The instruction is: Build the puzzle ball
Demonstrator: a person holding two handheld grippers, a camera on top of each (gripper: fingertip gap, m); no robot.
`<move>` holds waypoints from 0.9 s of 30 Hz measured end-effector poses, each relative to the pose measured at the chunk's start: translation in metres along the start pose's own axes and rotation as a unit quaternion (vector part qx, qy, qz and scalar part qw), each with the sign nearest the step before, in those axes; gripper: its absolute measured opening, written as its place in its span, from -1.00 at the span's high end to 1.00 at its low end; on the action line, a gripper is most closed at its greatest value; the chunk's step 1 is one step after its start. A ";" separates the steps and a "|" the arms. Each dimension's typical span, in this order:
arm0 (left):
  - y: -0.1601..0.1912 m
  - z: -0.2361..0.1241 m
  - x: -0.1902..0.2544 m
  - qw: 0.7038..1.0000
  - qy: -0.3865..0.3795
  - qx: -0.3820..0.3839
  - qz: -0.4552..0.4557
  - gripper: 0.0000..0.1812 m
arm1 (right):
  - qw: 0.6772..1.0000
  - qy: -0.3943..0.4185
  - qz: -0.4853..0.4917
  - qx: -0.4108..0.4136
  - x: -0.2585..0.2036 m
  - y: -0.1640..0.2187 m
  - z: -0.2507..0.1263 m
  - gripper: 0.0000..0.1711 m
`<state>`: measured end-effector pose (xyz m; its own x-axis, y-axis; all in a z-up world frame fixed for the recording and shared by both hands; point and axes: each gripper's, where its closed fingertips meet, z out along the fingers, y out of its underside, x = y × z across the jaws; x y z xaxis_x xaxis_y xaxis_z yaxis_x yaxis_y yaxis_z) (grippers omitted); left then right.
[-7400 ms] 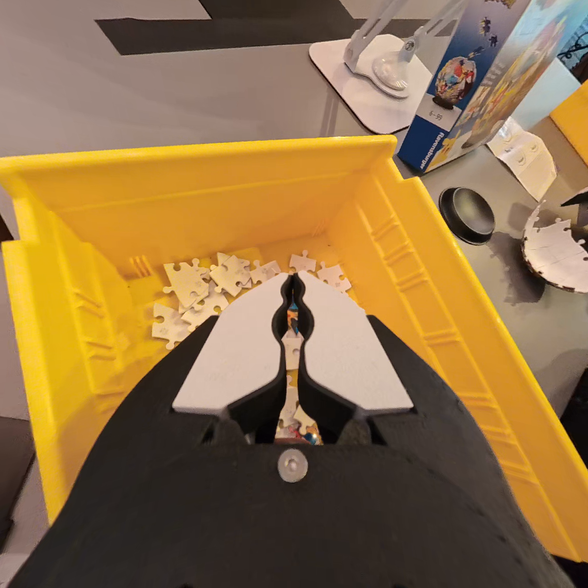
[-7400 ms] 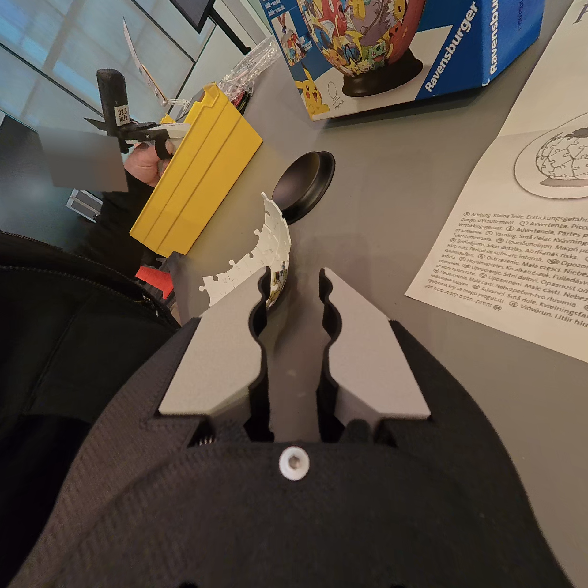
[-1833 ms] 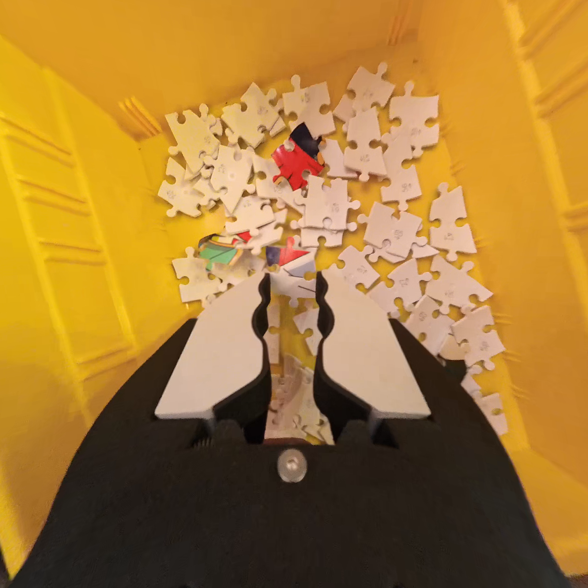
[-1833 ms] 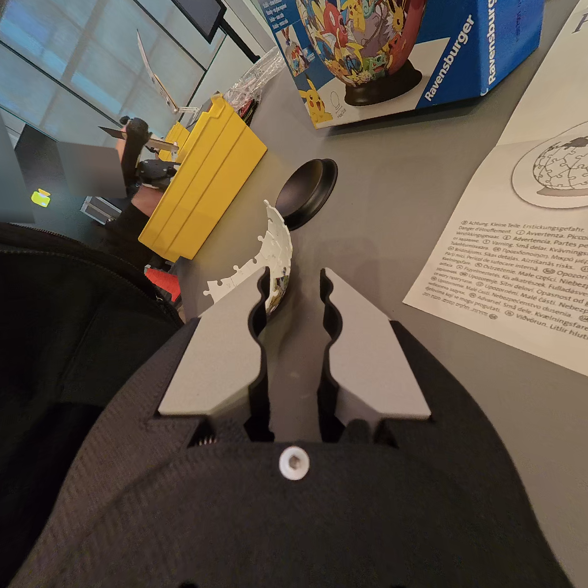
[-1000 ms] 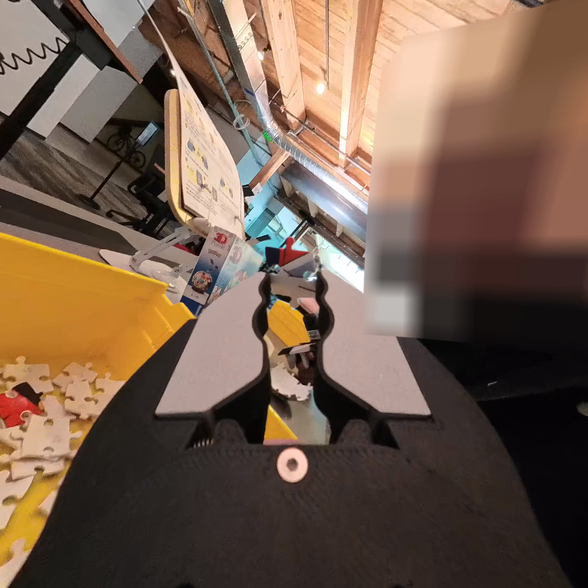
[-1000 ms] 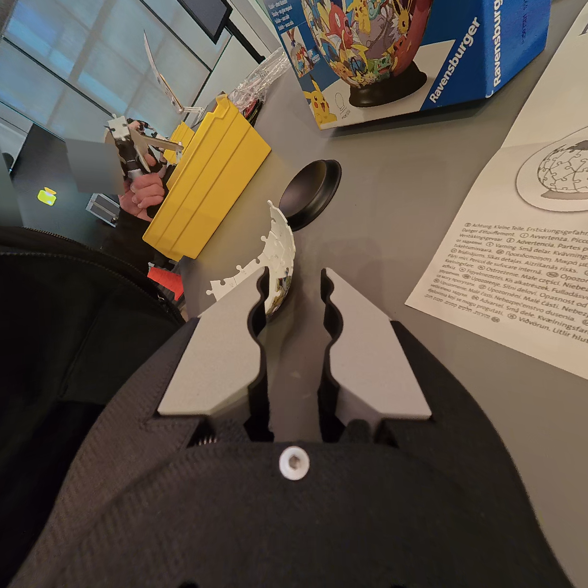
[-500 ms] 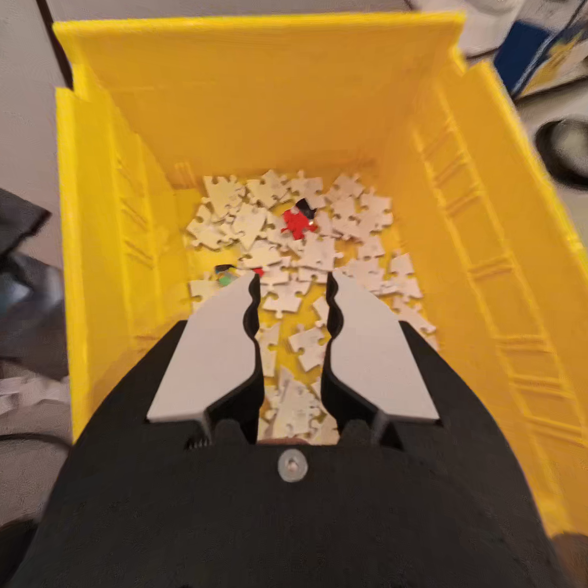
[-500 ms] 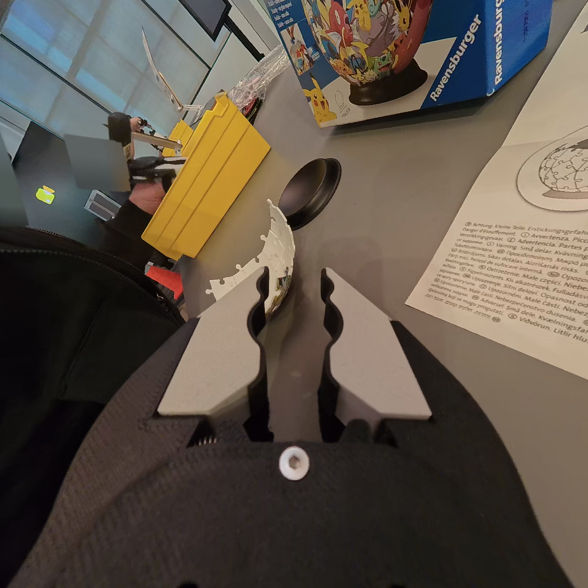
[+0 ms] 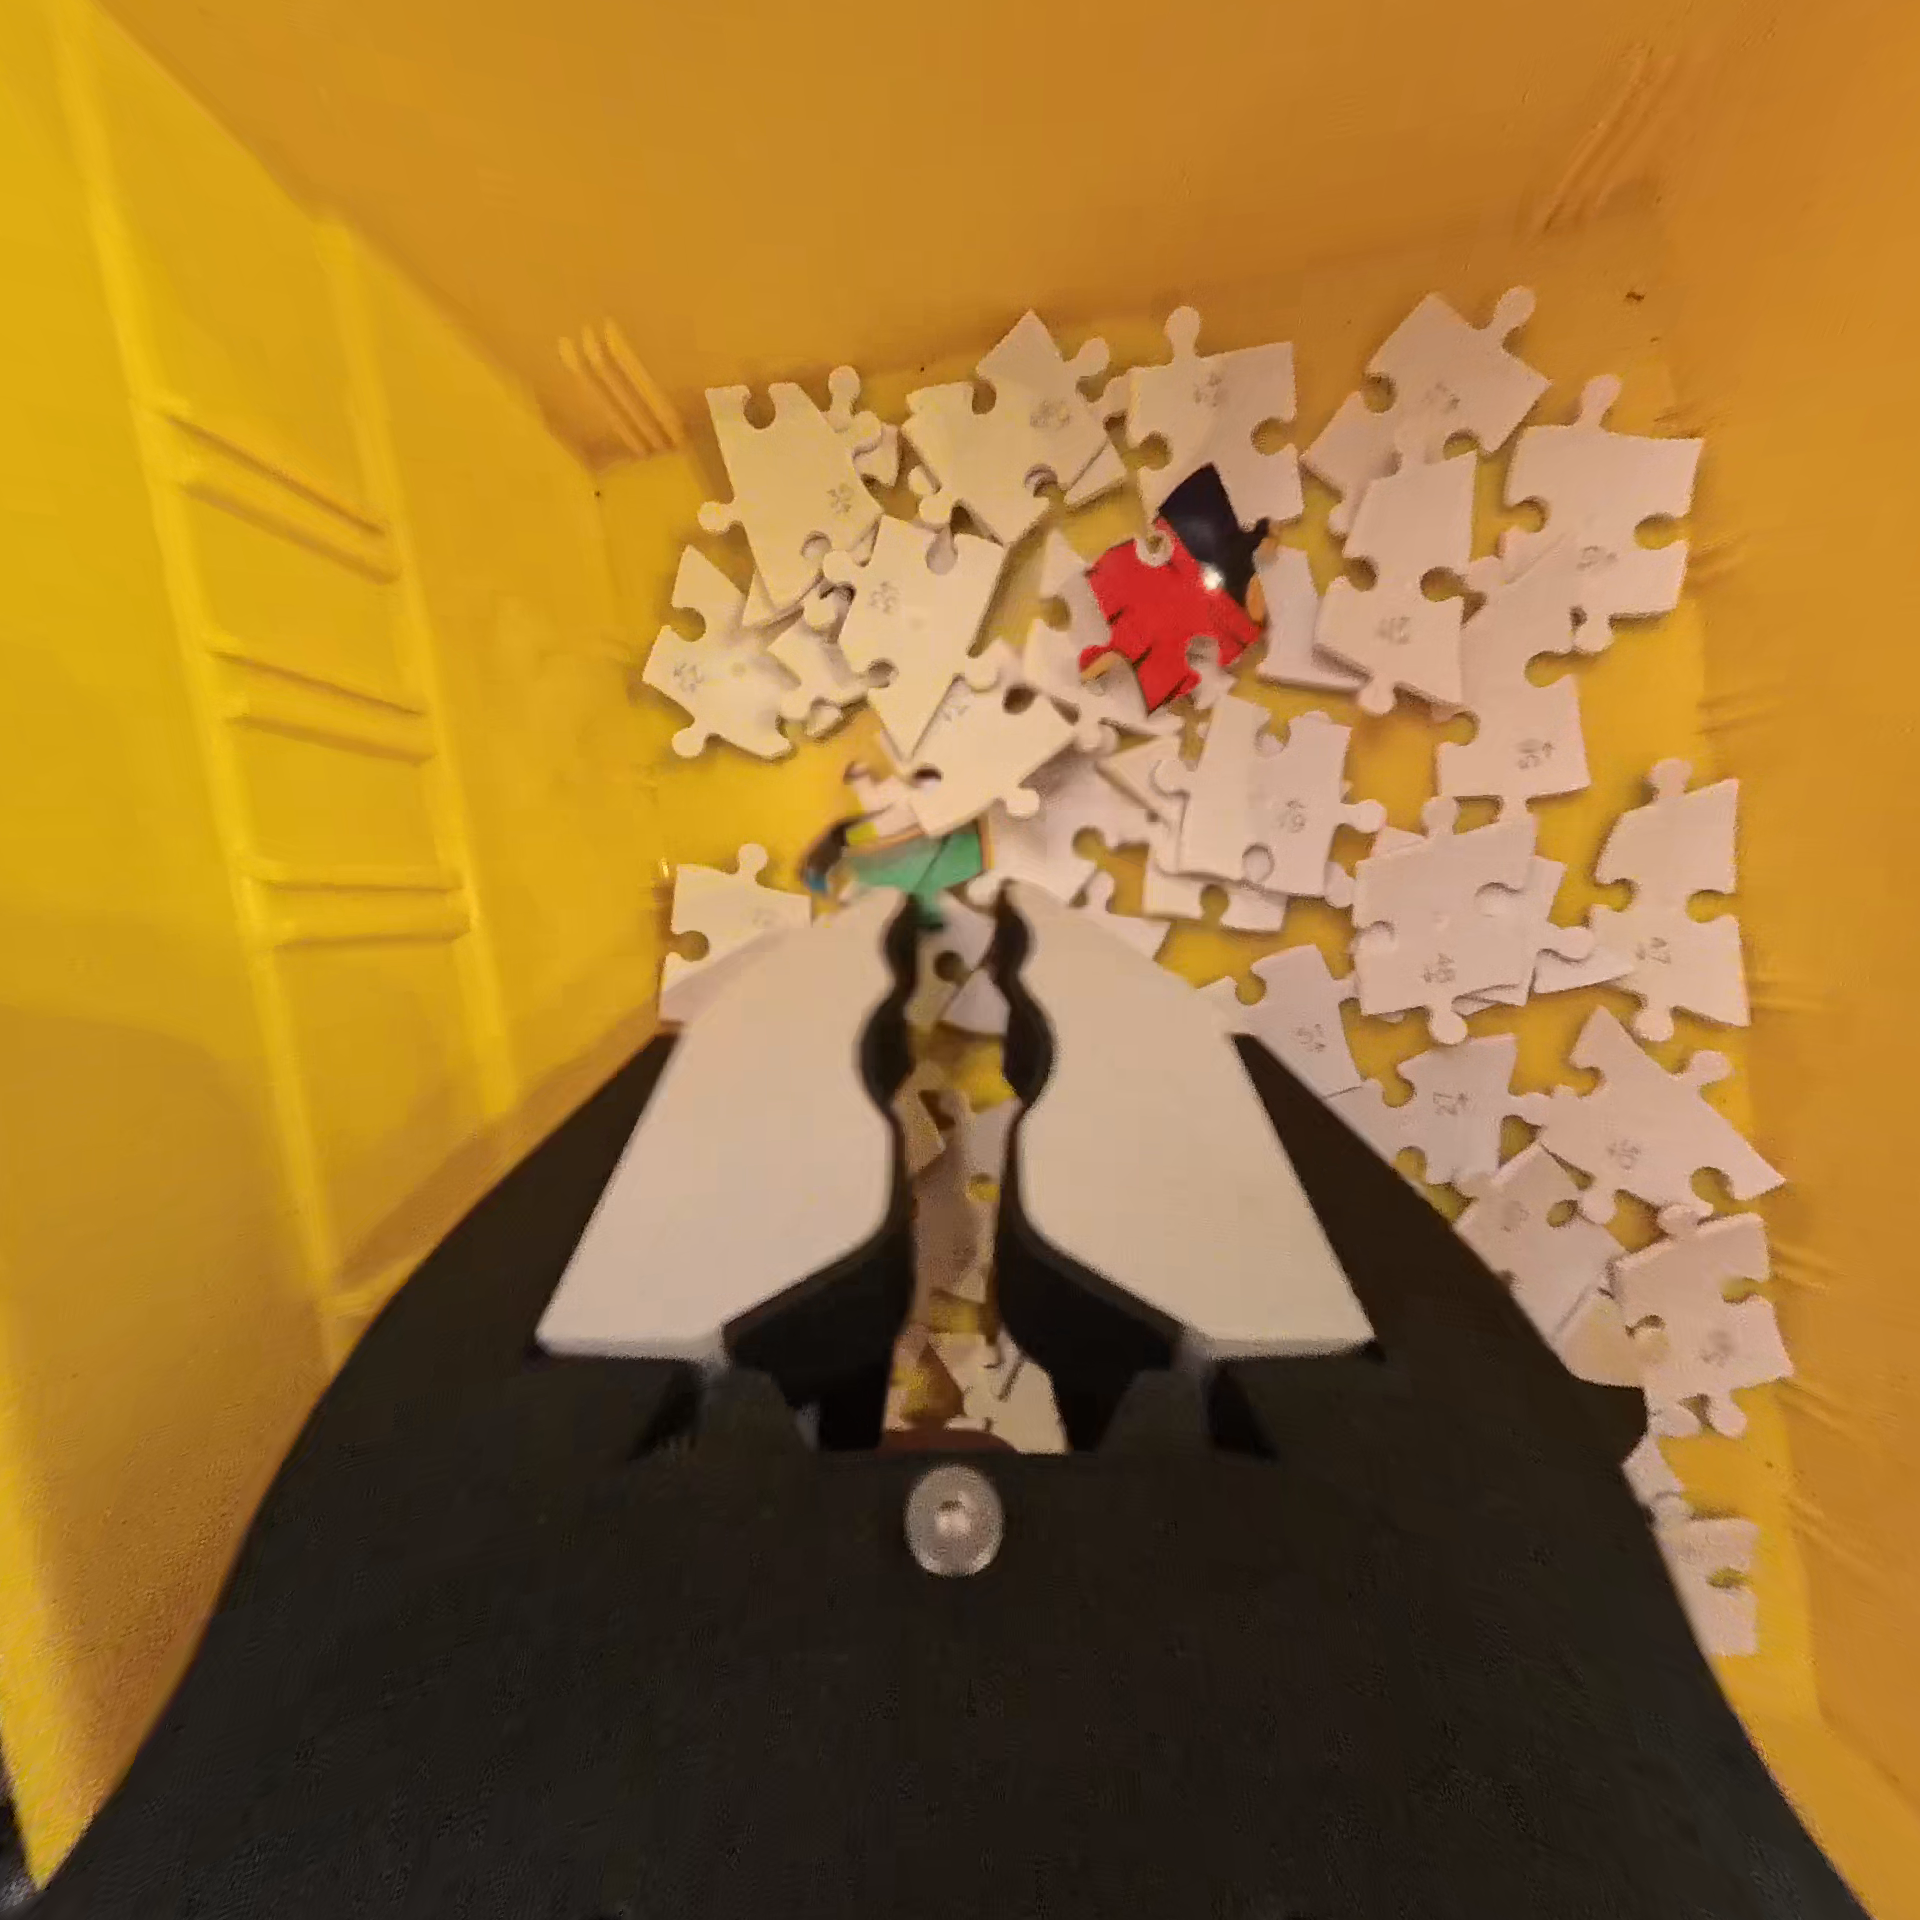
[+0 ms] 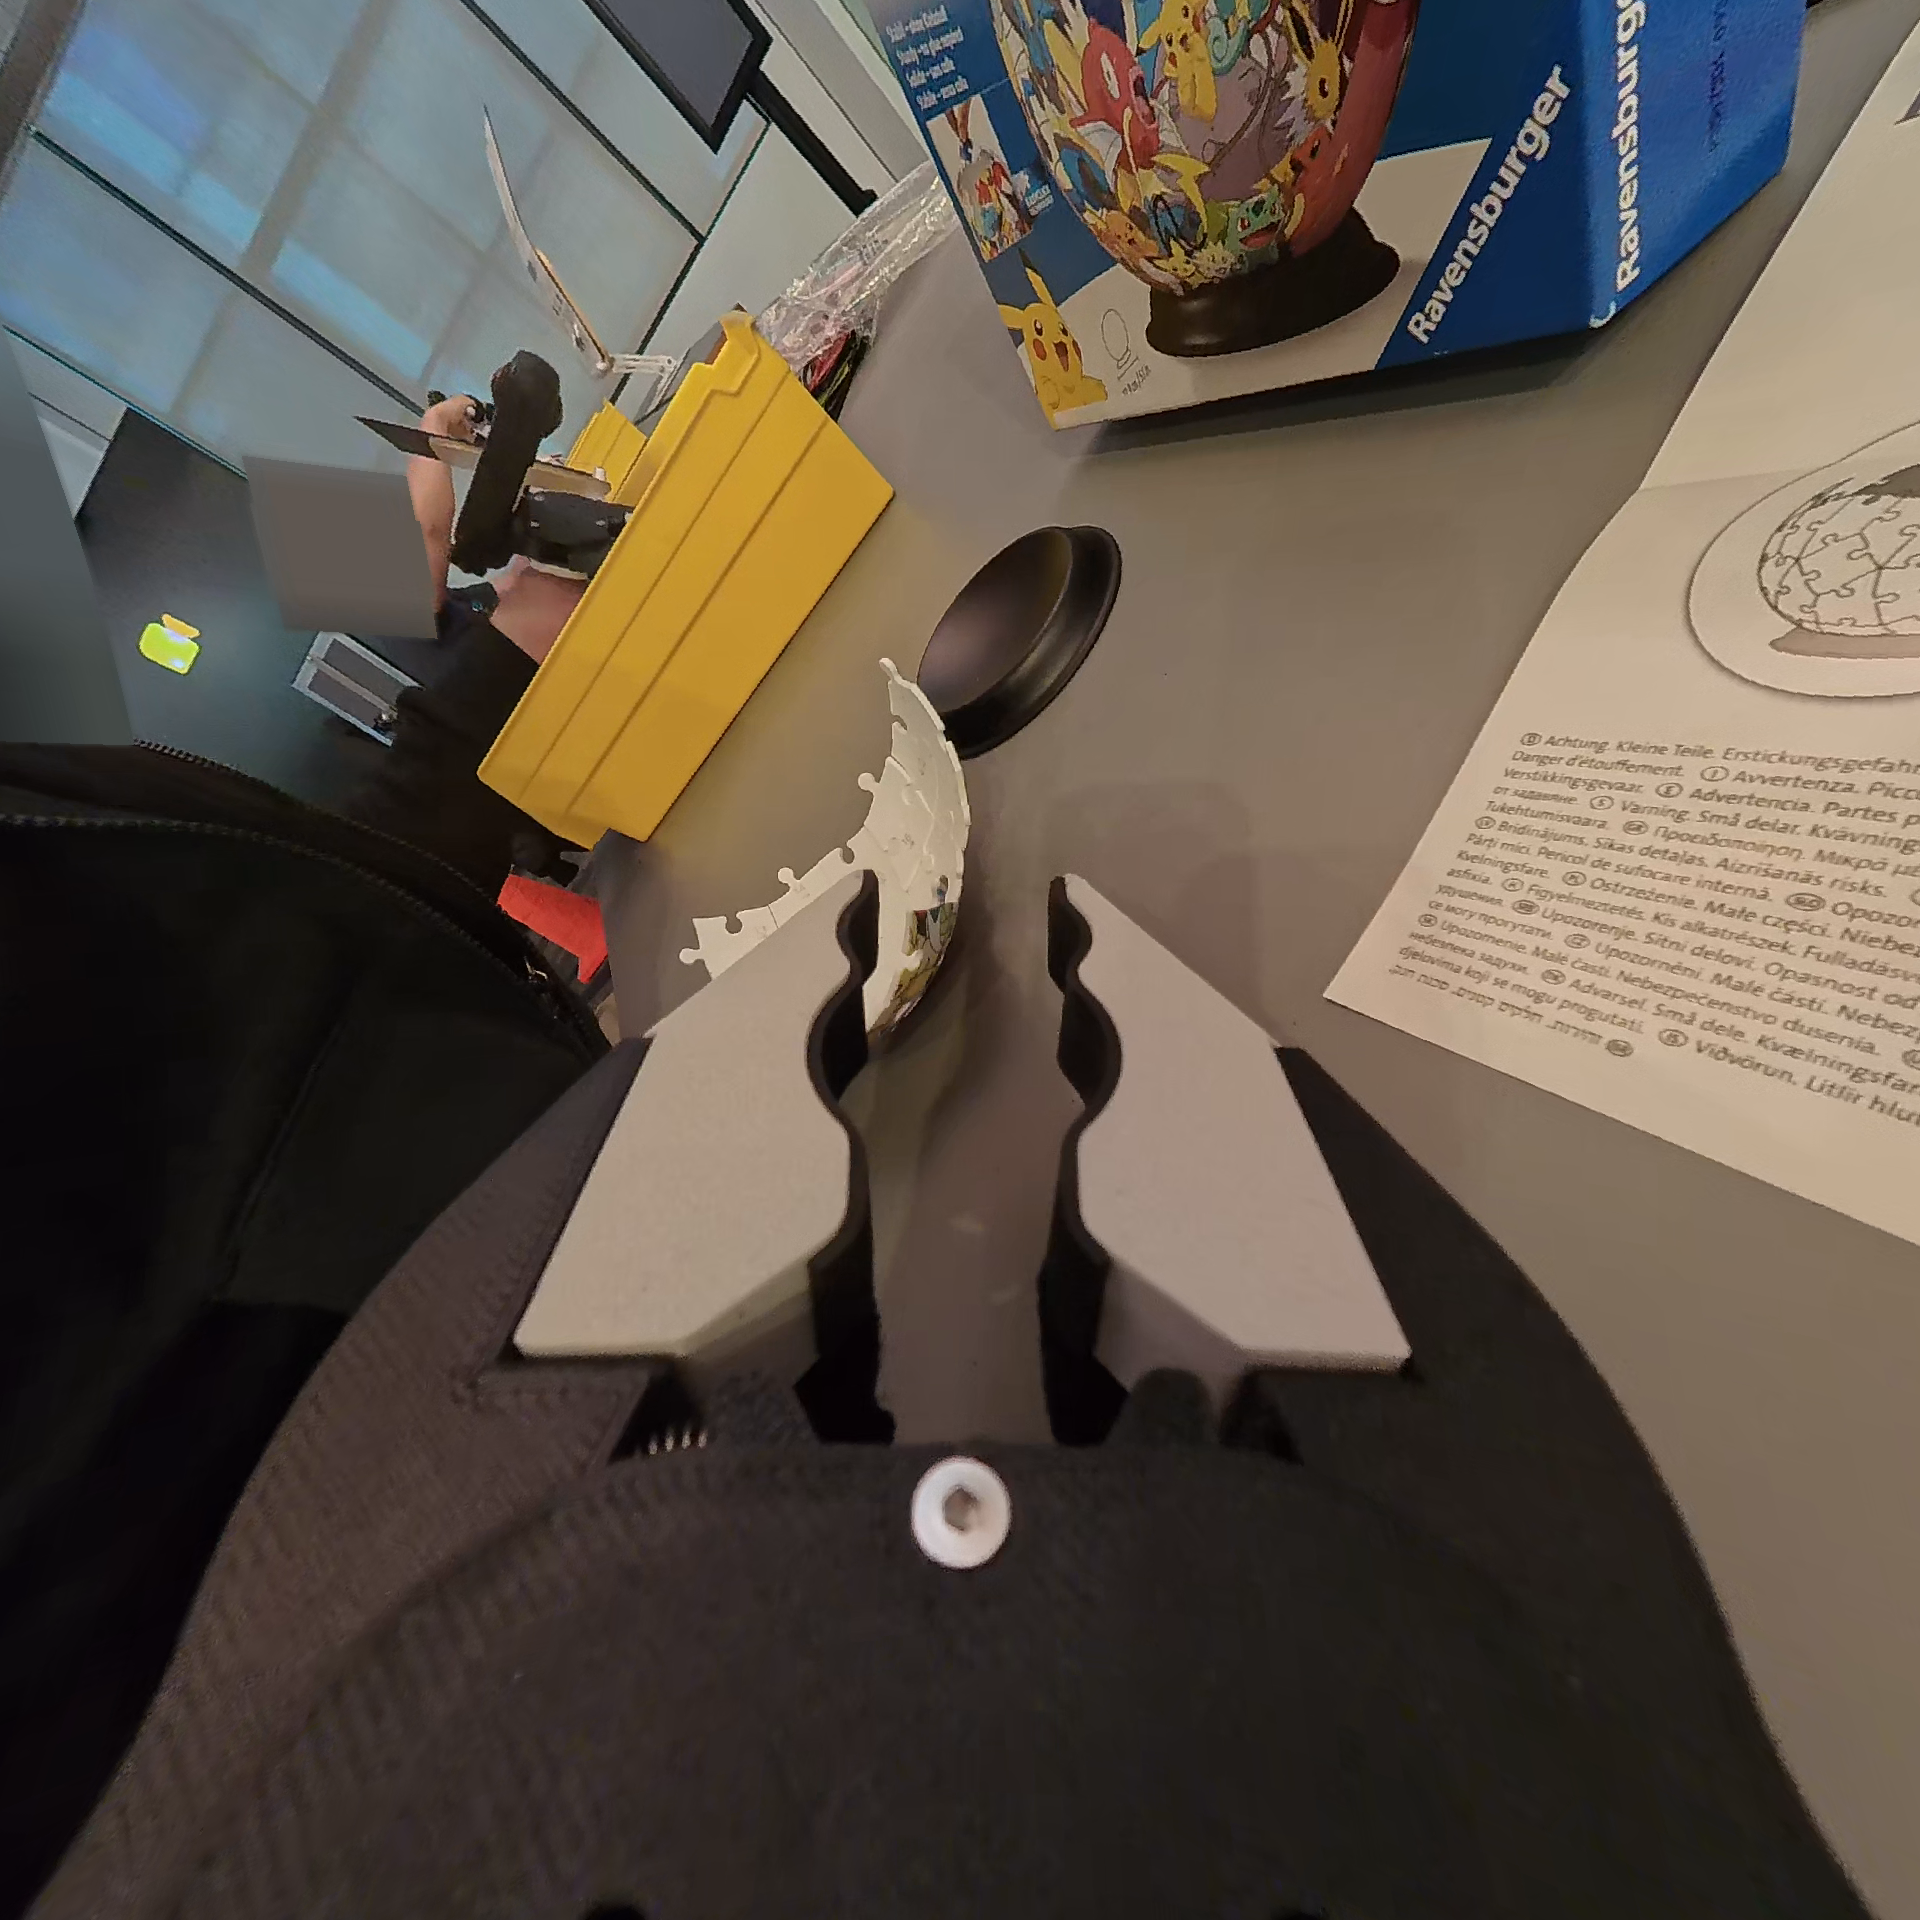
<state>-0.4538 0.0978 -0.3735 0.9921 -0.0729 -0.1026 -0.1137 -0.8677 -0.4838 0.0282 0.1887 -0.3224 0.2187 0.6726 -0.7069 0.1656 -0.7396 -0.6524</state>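
My left gripper (image 9: 953,909) is down inside the yellow bin (image 9: 312,727), just over a heap of loose puzzle pieces (image 9: 1455,935), most white side up. Its jaws stand a narrow gap apart with nothing clearly held; a green piece (image 9: 914,857) lies just past its tips and a red piece (image 9: 1169,613) farther back. My right gripper (image 10: 961,894) is open and empty above the grey table. The part-built curved ball shell (image 10: 914,831) lies by its left finger. The black ring stand (image 10: 1023,623) sits just beyond.
The yellow bin (image 10: 707,603) stands at the table's left edge. The blue puzzle box (image 10: 1351,187) is at the back, a crumpled plastic bag (image 10: 862,260) left of it. A printed instruction sheet (image 10: 1714,779) lies at the right. A dark jacket (image 10: 260,987) fills the left. About 50 cm separates my left fingertips from my right.
My left gripper swung from pointing up at the ceiling down into the yellow bin, came close to the pieces, and its jaws narrowed. My right gripper has stayed still.
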 end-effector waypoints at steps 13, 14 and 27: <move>0.006 -0.001 -0.003 1.000 -0.015 -0.001 0.008 0.60 | 1.000 -0.005 -0.003 -0.001 -0.001 0.000 0.000 0.63; 0.004 0.000 -0.005 1.000 -0.019 0.000 0.011 0.58 | 1.000 -0.005 -0.003 0.000 -0.002 0.000 0.000 0.63; -0.014 0.010 -0.015 1.000 -0.017 0.010 0.012 0.81 | 1.000 -0.007 -0.001 0.002 -0.002 -0.001 -0.001 0.63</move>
<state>-0.4680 0.1157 -0.3738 0.9867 -0.0767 -0.1436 -0.1390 -0.8558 -0.4982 0.0286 0.1879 -0.3203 0.2044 0.6744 -0.7096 0.1617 -0.7382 -0.6550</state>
